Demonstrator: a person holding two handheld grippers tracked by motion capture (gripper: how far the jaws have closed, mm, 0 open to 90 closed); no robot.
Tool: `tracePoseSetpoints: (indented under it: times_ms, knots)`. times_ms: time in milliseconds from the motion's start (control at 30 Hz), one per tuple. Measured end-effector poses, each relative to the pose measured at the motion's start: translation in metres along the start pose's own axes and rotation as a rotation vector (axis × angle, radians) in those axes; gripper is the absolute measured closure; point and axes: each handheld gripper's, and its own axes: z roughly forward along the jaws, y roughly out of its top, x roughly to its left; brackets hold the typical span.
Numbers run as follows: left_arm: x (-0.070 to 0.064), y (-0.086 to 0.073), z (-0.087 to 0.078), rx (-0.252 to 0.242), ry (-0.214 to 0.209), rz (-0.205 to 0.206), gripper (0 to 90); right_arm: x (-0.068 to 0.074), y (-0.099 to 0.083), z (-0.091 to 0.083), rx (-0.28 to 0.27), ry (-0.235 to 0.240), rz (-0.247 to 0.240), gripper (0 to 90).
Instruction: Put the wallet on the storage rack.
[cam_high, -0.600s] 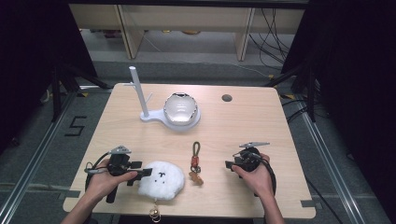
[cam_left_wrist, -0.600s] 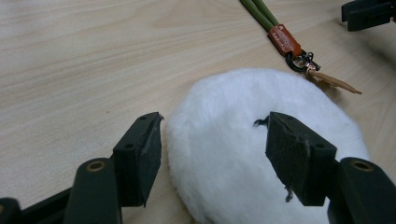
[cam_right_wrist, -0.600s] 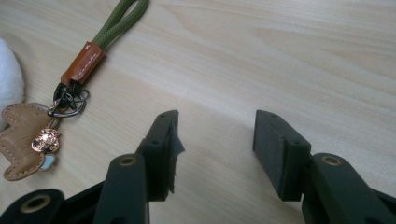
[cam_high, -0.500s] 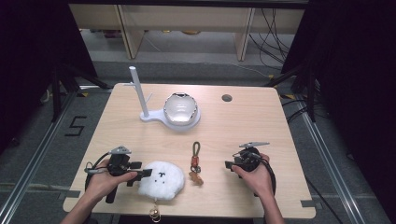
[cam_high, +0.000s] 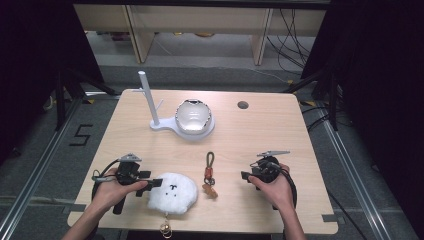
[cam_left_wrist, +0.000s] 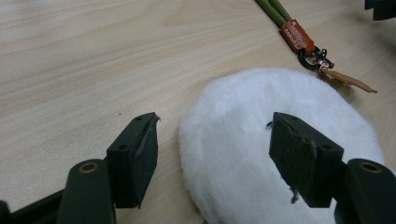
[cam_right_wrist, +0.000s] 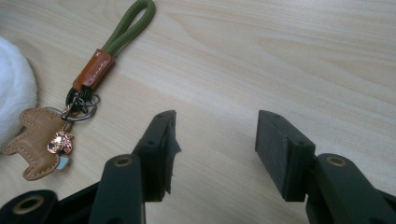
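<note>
Pale wood is making up the surface (cam_high: 280, 135), and two hands are coming in over its near edge, each carrying one set of tongs.

Nearest, the left tongs (cam_high: 150, 183) are standing wide open and gripping nothing, with the one white plush charm (cam_high: 172, 191) lying between their jaws. In the left gripper view the left tongs (cam_left_wrist: 212, 154) are showing one jaw out over bare wood and the other over the fluffy top of the plush charm (cam_left_wrist: 261, 154); whether that jaw is touching the fur cannot be told. One small gold bell (cam_high: 165, 230) is hanging off the plush's near side at the surface edge.

The right tongs (cam_high: 245, 176) are also gaping wide and empty, jaws pointing toward the one keychain (cam_high: 209, 175), which is lying just beyond their tips, between the two sets of tongs. In the right gripper view the right tongs (cam_right_wrist: 215, 149) are hovering over bare wood, and the keychain (cam_right_wrist: 74, 100) is showing one green cord loop, one brown leather tab and one tan leather dog charm, near but apart.

Farther off, well beyond both tongs, one white stand (cam_high: 150, 107) with an upright post is sitting beside one shiny domed shell (cam_high: 192, 116). One round hole (cam_high: 243, 105) is lying farthest back.
</note>
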Motion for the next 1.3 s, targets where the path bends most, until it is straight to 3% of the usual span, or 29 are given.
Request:
tracePoseSetpoints:
  times_ms: [100,167,200,233,267,333,367,400,500,567,900,1000,1100,1133,1233,1267,1300]
  knots:
    - [0.001,0.0,0.0,0.028,0.002,0.018,31.9,0.0,0.002,-0.001,0.007,0.018,-0.003,49.4]
    - [-0.001,0.0,0.002,0.022,0.005,0.004,31.7,0.002,0.002,-0.001,-0.002,-0.001,-0.01,49.4]
    - [-0.001,0.001,0.003,0.038,0.004,0.017,31.6,0.0,0.002,0.0,-0.025,0.01,-0.042,49.3]
    - [-0.003,0.001,0.004,0.032,0.003,0.005,31.4,0.003,0.002,-0.001,-0.002,0.0,-0.012,49.3]
    - [-0.002,0.001,0.005,0.061,-0.003,0.021,31.3,0.003,0.002,-0.002,-0.003,0.002,-0.019,49.1]
    - [-0.003,0.001,0.008,0.042,-0.013,0.004,31.3,0.004,0.002,-0.002,-0.005,0.001,-0.015,49.0]
    - [-0.003,0.002,0.009,0.057,-0.013,0.006,31.3,0.004,0.002,-0.002,-0.005,-0.003,-0.013,49.0]
    - [-0.003,0.002,0.011,0.054,-0.008,0.004,31.2,0.002,0.002,-0.002,-0.017,0.021,-0.038,48.8]
    - [-0.004,0.002,0.013,0.078,-0.011,0.007,31.3,0.004,0.002,-0.001,-0.042,0.001,-0.023,48.6]
    - [-0.003,0.003,0.015,0.104,-0.012,0.031,31.4,0.004,0.003,-0.003,-0.003,0.017,-0.029,48.7]
    - [-0.005,0.0,0.019,0.143,0.008,0.056,36.0,0.007,0.004,-0.004,0.0,0.017,-0.025,48.8]
    - [-0.008,0.001,0.022,0.144,0.008,0.036,38.7,0.009,0.004,-0.003,0.001,0.011,-0.009,48.7]
    - [-0.007,0.004,0.021,0.185,0.017,0.062,45.5,0.008,0.004,-0.003,0.004,0.017,-0.03,48.7]
    - [-0.01,0.003,0.022,0.165,0.027,0.039,45.5,0.008,0.004,-0.003,0.004,0.017,-0.03,48.7]
    - [-0.01,0.003,0.022,0.167,0.033,0.033,53.7,0.009,0.004,-0.003,0.0,0.021,-0.036,48.7]
    - [-0.009,0.002,0.023,0.145,0.022,0.023,57.1,0.008,0.004,-0.003,0.009,0.038,-0.033,48.7]
    - [-0.008,0.001,0.022,0.156,0.023,0.044,60.1,0.009,0.004,-0.003,0.004,0.023,-0.037,48.7]
